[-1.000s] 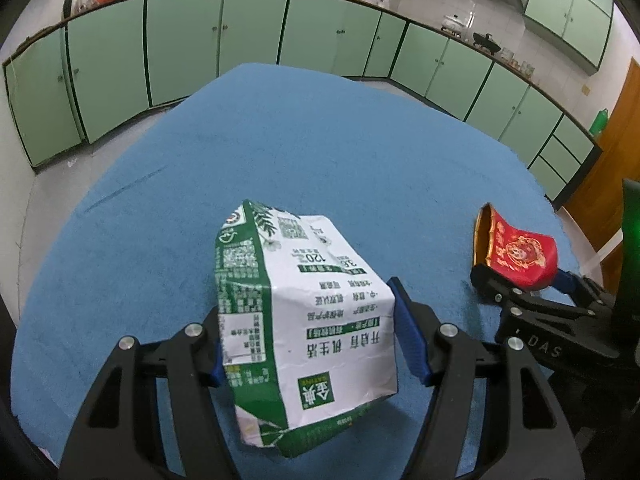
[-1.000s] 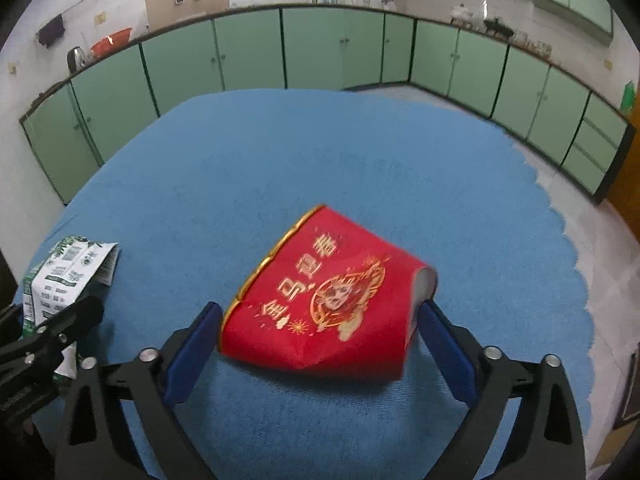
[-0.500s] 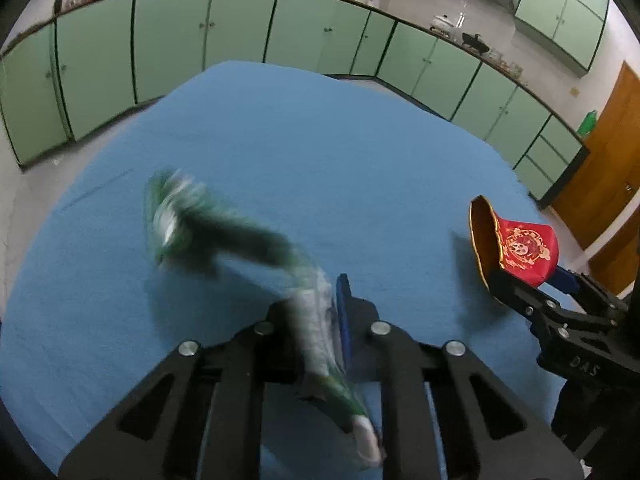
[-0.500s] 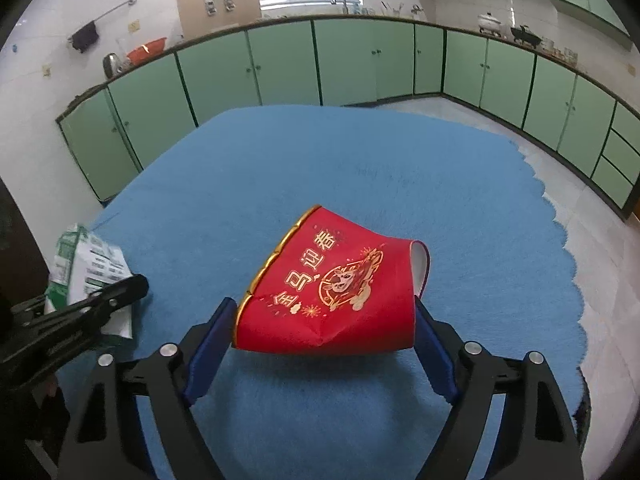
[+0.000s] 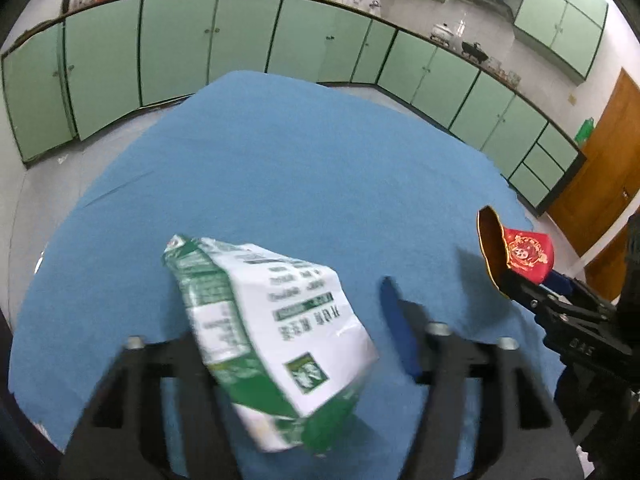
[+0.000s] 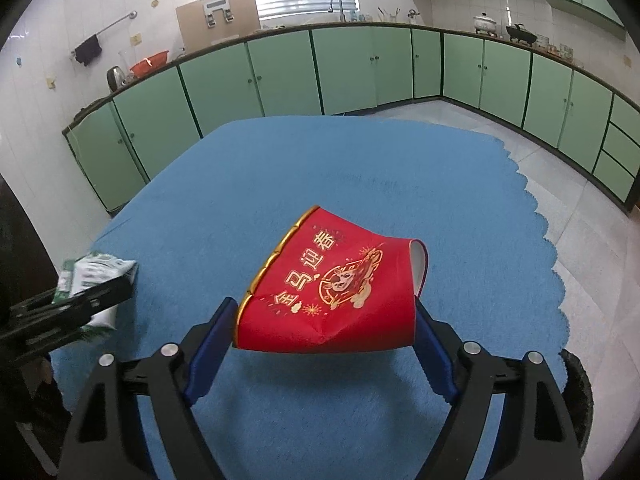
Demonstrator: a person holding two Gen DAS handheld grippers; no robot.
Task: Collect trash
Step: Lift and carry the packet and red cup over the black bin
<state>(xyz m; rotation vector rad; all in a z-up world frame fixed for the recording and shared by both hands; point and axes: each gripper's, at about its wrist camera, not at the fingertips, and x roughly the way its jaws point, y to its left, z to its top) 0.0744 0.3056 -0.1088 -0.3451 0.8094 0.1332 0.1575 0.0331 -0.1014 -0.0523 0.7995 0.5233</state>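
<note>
A green-and-white milk carton (image 5: 260,312) sits tilted and blurred between the jaws of my left gripper (image 5: 288,308). The jaws are opening. The right blue pad (image 5: 396,320) stands clear of the carton, and the left pad is hidden behind it. In the right wrist view, my right gripper (image 6: 324,312) is shut on a crumpled red paper cup (image 6: 336,280) with gold print. The cup lies sideways between the pads, held just above the blue cloth. From the left wrist view the cup (image 5: 524,252) shows at the far right. The carton (image 6: 92,272) shows at the left edge of the right wrist view.
A round table under a blue cloth (image 5: 280,160) carries everything; its scalloped edge (image 6: 536,216) runs along the right. Green cabinets (image 6: 348,68) line the walls beyond a tiled floor. A wooden door (image 5: 600,152) stands at the right.
My left jaws squeezed the carton flat half a second ago and have spread again, so the carton stands wide once more. My right jaws closed onto the red cup and raised it slightly.
</note>
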